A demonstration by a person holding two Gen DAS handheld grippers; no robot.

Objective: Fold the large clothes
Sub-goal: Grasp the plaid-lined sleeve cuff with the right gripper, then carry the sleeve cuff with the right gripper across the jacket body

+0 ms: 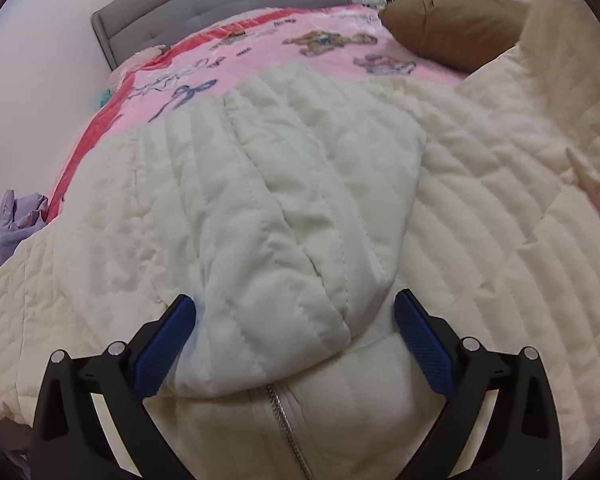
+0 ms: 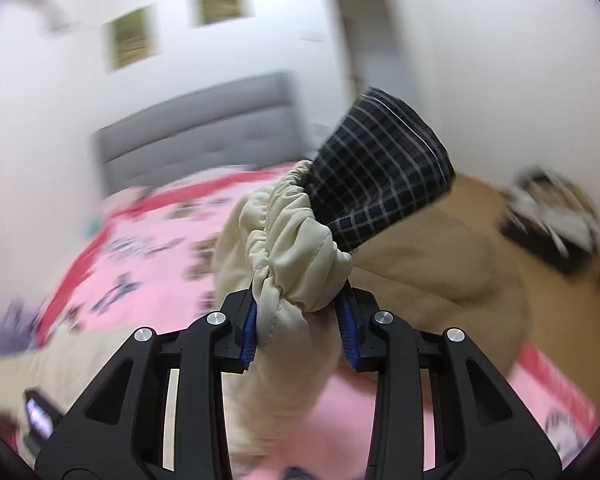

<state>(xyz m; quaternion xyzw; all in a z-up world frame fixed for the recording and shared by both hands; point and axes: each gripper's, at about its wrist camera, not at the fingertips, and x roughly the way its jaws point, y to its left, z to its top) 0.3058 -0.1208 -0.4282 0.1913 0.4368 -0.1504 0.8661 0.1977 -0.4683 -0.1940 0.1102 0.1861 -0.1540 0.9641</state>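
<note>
The cream quilted jacket (image 1: pixel 268 200) sprawls across the bed (image 1: pixel 260 44), hood toward the left gripper (image 1: pixel 294 320), whose jaws gape wide around it. The right gripper (image 2: pixel 300 320) pinches the elastic cuff (image 2: pixel 288 256); puffy, light, slippery stuff, so seams and cuffs look like the best holds.

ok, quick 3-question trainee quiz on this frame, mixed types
1. True or false: the right gripper is shut on the cream cuff.
2. Which lies between the open fingers of the left gripper? A) brown pillow B) jacket hood C) pink blanket
3. Fill in: the lining that sticks out of the cuff is dark with a ____ pattern.

Key
1. True: the cuff is bunched between its pads.
2. B: the hood lies there, above the zipper; the pillow and blanket are farther back on the bed.
3. Checked.
</note>
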